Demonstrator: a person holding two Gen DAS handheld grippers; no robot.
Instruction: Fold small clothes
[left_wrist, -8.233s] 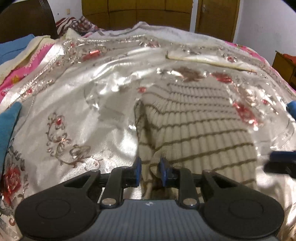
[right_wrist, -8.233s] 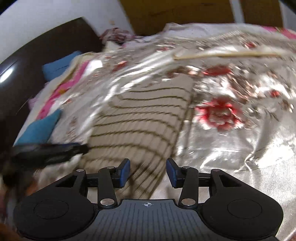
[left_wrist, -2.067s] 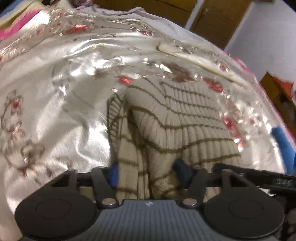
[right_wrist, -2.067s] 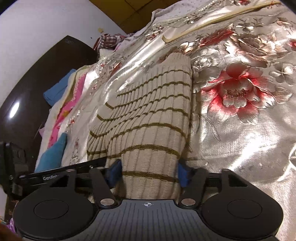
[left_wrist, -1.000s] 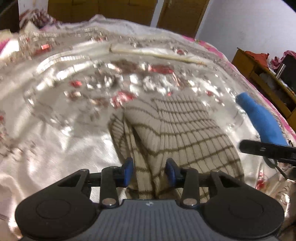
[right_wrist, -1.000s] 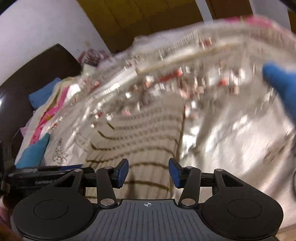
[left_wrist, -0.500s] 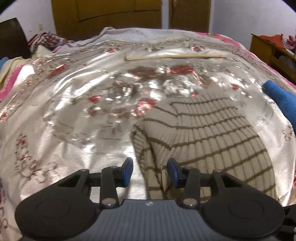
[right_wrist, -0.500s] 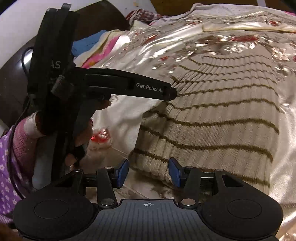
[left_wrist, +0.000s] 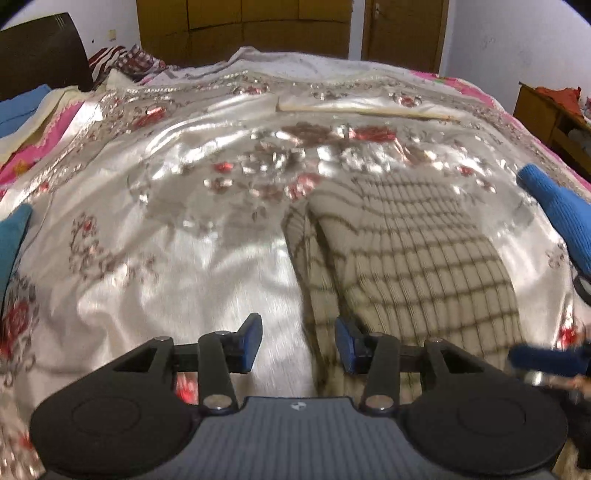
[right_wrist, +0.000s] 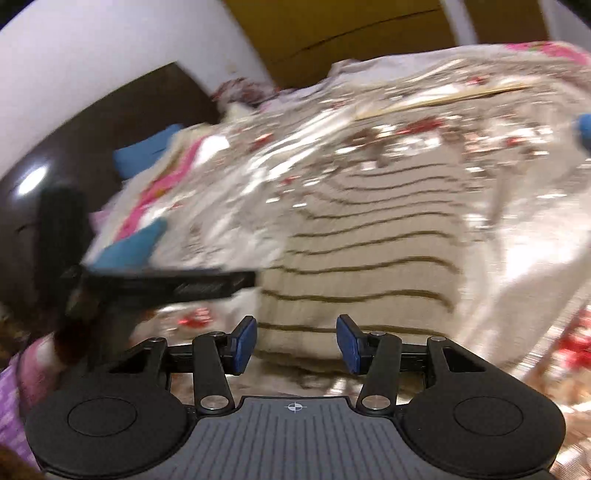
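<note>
A beige ribbed sweater with thin brown stripes (left_wrist: 413, 258) lies folded on the shiny floral bedspread (left_wrist: 184, 266). My left gripper (left_wrist: 298, 343) is open just above the sweater's near left edge. That folded edge runs in beside the right fingertip (left_wrist: 345, 345), and the pads do not press it. In the blurred right wrist view the sweater (right_wrist: 369, 258) spreads ahead, and my right gripper (right_wrist: 297, 343) stands open over its near hem with nothing clamped. The left gripper's black body (right_wrist: 166, 284) crosses that view at the left.
A blue knit garment (left_wrist: 554, 214) lies at the sweater's right, and another blue piece (left_wrist: 11, 240) lies at the bed's left edge. Pillows and a dark headboard (left_wrist: 40, 48) are at the far left. A wooden cabinet (left_wrist: 546, 110) stands right of the bed.
Both grippers have let go of the sweater, which now lies flat. My left gripper has shifted left, so the sweater sits more to its right. The right wrist view has swung and blurred.
</note>
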